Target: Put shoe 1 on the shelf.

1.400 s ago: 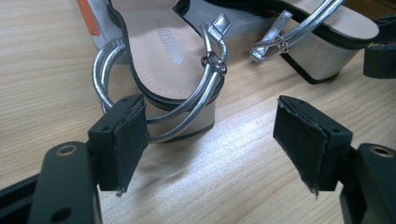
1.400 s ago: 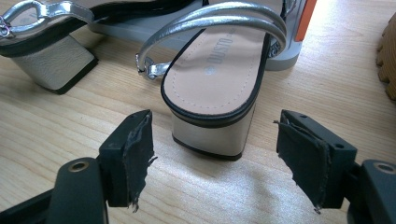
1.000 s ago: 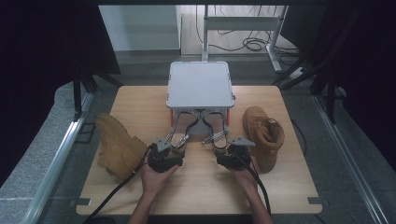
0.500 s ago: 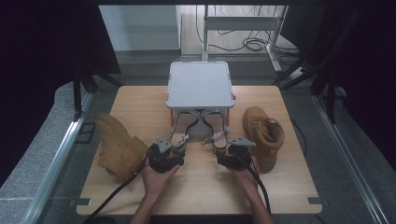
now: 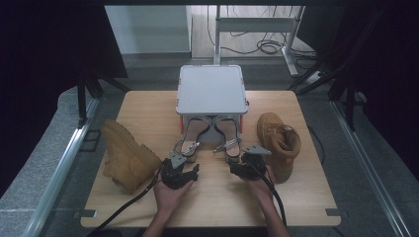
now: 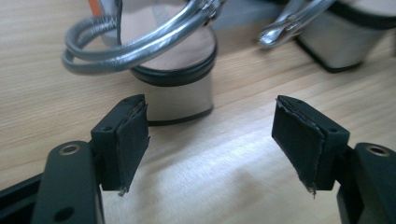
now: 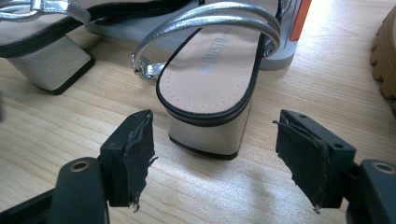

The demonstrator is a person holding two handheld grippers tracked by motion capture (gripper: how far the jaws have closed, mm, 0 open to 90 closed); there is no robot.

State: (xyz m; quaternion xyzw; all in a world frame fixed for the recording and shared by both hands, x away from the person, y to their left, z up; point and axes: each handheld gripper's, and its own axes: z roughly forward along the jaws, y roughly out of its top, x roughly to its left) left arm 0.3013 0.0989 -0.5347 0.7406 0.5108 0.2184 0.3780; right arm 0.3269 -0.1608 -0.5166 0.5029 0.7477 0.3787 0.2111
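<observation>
Two silver strappy sandals with block heels lie with their toes under a grey stand [image 5: 212,91], heels toward me. My left gripper [image 5: 183,163] sits just short of the left sandal [image 5: 190,143]. In the left gripper view that gripper [image 6: 215,140] is open, and the left sandal's heel [image 6: 180,93] stands just beyond and left of its gap. My right gripper [image 5: 241,160] is close behind the right sandal [image 5: 230,140]. In the right gripper view that gripper [image 7: 215,161] is open too, and the right sandal's heel [image 7: 210,133] stands just ahead, between the jaw tips.
A tan boot [image 5: 126,155] lies on its side at the table's left. Another tan boot [image 5: 280,143] stands at the right, close to my right hand, its sole [image 7: 385,51] at the edge of the right gripper view. An orange leg [image 7: 299,18] holds up the stand.
</observation>
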